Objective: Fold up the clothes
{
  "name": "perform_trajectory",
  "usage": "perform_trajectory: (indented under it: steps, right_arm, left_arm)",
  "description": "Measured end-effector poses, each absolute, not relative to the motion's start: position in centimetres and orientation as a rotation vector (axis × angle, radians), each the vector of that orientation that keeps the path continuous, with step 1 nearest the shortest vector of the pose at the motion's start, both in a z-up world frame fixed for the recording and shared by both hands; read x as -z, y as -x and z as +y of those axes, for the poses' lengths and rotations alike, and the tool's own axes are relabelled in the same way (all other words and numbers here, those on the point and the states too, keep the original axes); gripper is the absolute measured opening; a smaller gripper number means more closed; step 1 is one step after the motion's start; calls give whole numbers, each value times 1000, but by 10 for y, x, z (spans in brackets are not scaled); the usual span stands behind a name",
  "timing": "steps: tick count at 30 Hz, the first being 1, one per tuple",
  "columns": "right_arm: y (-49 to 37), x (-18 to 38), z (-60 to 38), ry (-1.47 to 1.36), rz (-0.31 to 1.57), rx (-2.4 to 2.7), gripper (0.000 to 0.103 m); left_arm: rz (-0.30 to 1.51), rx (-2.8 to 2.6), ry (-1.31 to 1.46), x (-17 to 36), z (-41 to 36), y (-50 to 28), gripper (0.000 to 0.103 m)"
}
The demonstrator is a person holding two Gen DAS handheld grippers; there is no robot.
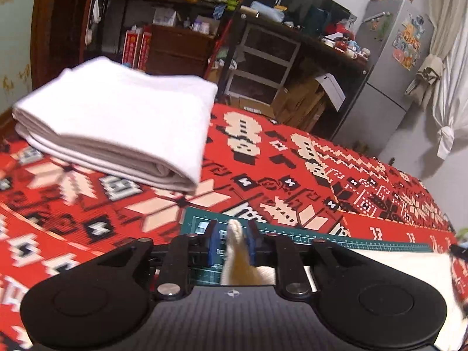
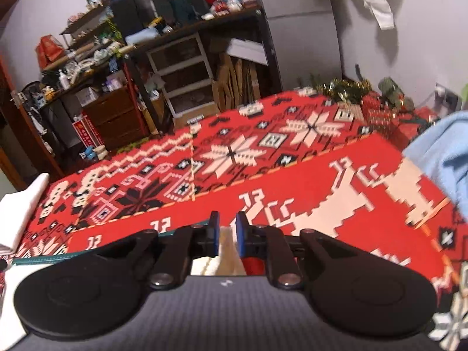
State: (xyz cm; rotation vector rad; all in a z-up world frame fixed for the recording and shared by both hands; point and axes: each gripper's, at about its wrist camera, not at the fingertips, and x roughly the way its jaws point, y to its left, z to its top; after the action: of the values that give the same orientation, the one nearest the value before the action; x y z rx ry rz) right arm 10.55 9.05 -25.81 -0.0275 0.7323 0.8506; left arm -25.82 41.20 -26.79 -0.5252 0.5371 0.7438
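Observation:
My left gripper (image 1: 233,235) is shut on a bunched edge of a cream-white garment (image 1: 389,269), which spreads flat to the right over a green cutting mat (image 1: 292,234). My right gripper (image 2: 227,232) is shut on another edge of the same cream-white garment (image 2: 226,251), seen between its blue pads (image 2: 240,237). A folded white garment (image 1: 117,120) lies on the red patterned bedspread (image 1: 292,175) at the left, apart from both grippers; its corner shows as the folded white garment (image 2: 20,204) in the right wrist view.
A light blue cloth (image 2: 441,158) lies at the bed's right edge. Cluttered shelves (image 1: 175,29), a drawer unit (image 1: 260,64), cardboard boxes and a grey fridge (image 1: 386,67) stand beyond the bed. Christmas decorations (image 2: 380,99) sit at the far right corner.

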Motion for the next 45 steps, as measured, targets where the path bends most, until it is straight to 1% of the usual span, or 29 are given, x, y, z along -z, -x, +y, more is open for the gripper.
perform_trajectory:
  steps: [2,4,5,6,7,8,13,17,22,27,37,40,45]
  right_arm:
    - [-96,250,83,44,717,-873,15]
    - [-86,243,75,64,703,-900,11]
    - [-74,242,71,89,704,-934,8]
    - [-62,242,68,113,710,-964,8]
    - [-50,244,67,138,717,-988,8]
    - [-37,245,65,163,724,-1011,7]
    - [14,257,55,255,759,-1067,7]
    - [40,266,41,295,792,-1072,7]
    - [67,268,26,397,732,-1066,7]
    - [76,256,29,379,674,-1121,8]
    - [84,259,29,395,718,-1126,8]
    - [76,253,31,377,672,-1097,8]
    - [41,263,26,325,745,-976,8]
  left_arm:
    - [539,-730,484,259,400,265,25]
    - [539,-696,454,252,385,270,25]
    - [538,-666,445,249,376,272,25]
    - [537,-636,437,246,366,273,21]
    - [540,-598,442,246,357,272,15]
    - [544,-558,449,245,347,271,13]
    - [603,-391,497,261,302,268,12]
    - [667,-363,528,279,277,276,12]
    - [676,-374,497,286,261,288,12]
    - [663,-373,459,288,258,292,13]
    - [625,-358,487,293,261,298,13]
    - [618,-355,496,294,262,299,13]
    - [610,-350,510,295,263,300,13]
